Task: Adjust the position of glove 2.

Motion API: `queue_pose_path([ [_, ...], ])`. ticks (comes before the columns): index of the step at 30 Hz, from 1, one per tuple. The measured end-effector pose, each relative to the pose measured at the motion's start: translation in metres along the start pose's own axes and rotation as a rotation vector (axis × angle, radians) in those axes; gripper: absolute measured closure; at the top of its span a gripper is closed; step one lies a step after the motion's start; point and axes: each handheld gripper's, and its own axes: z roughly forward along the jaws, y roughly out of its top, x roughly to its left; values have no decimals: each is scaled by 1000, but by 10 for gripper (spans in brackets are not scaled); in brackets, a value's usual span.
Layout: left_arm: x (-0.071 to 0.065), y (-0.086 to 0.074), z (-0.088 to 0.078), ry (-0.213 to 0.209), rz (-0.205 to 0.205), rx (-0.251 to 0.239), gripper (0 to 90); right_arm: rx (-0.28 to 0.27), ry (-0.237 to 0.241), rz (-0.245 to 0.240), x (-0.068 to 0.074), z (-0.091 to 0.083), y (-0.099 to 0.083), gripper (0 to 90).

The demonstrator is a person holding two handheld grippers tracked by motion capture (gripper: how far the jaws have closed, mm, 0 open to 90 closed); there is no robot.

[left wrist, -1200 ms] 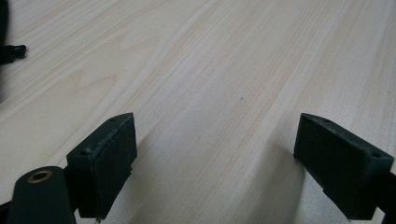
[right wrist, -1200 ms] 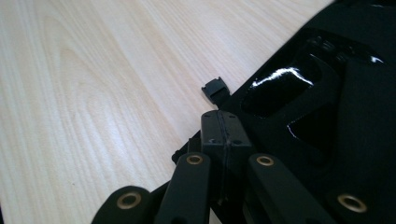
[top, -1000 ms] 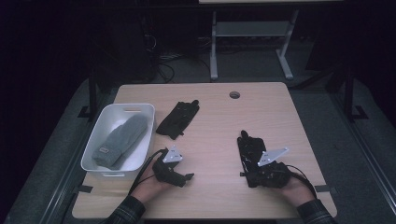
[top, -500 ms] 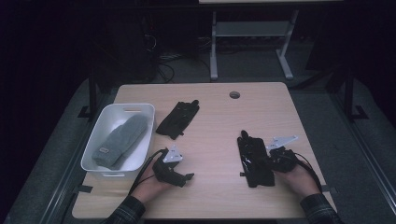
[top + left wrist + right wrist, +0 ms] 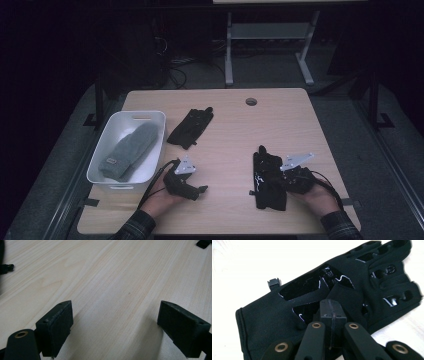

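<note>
Black glove (image 5: pixel 332 297) apparently pinched by right hand-held gripper (image 5: pixel 332 315)

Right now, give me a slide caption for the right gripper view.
Right tongs pinched shut on a fold of the black glove lying on the pale table.

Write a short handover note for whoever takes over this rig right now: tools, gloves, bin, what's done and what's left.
Right tool: jaws shut, pinching a fold of the near black glove.
Left tool: jaws open, holding nothing, low over the table.
Second black glove lies flat beside the white bin.
Done: grey mitten is in the bin.
Left, probably: both black gloves into the bin.
</note>
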Motion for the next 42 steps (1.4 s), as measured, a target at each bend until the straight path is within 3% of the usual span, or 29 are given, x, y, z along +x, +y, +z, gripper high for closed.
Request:
queue_pose_path([
  [4, 0, 0, 0, -4, 1, 1, 119, -90, -66, 66, -10, -14, -7, 692],
  [9, 0, 1, 1, -5, 4, -1, 119, -118, -185, 154, -30, -21, -25, 413],
  [13, 0, 4, 2, 5, -6, 13, 132, -121, -253, 200, -45, -24, -38, 300],
  [17, 0, 9, 2, 28, -27, 38, 184, -94, -280, 227, -54, -19, -50, 261],
  [21, 2, 20, 1, 43, -46, 26, 271, -126, -285, 247, -60, -18, -56, 218],
  [24, 8, 30, 3, 63, -64, 38, 423, -145, -272, 275, -63, -17, -60, 171],
  [32, 33, 62, 13, 117, -125, 50, 887, -146, -274, 265, -63, -17, -60, 166],
  [37, 53, 83, 22, 217, -145, 50, 894, -144, -274, 269, -62, -17, -60, 165],
  [42, 76, 96, 33, 270, -201, 43, 895, -145, -275, 270, -62, -17, -60, 165],
])
